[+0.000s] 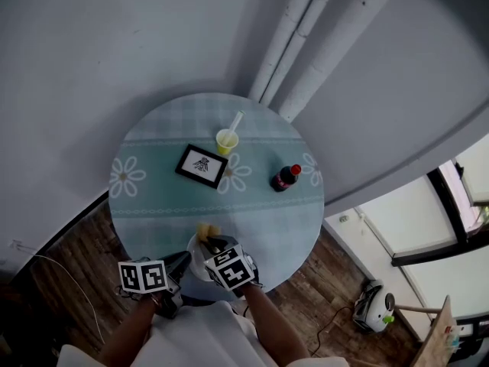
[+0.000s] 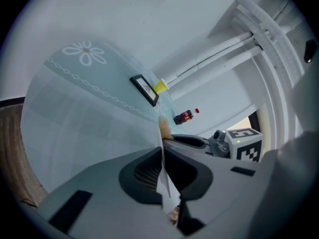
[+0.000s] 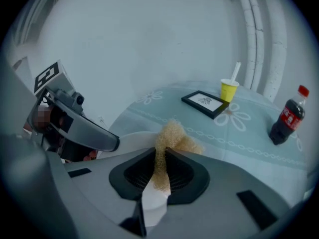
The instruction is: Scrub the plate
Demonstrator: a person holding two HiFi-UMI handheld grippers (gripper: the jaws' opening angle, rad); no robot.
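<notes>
A white plate (image 1: 195, 261) hangs over the table's near edge. In the left gripper view it shows edge-on as a thin white rim (image 2: 164, 183), with my left gripper (image 2: 162, 152) shut on it. My right gripper (image 3: 162, 154) is shut on a tan scrub pad (image 3: 173, 136), which sticks out past the jaws just above the plate (image 3: 133, 139). In the head view the pad (image 1: 206, 230) shows yellow at the plate's far side, with the left gripper (image 1: 182, 263) and the right gripper (image 1: 219, 245) side by side. The left gripper (image 3: 79, 128) also shows in the right gripper view.
The round table (image 1: 153, 212) has a teal cloth with daisies. On it stand a black picture frame (image 1: 202, 165), a yellow cup with a straw (image 1: 227, 141) and a cola bottle (image 1: 286, 177). White pipes (image 1: 294, 29) run up the wall. The floor (image 1: 72, 274) is wood.
</notes>
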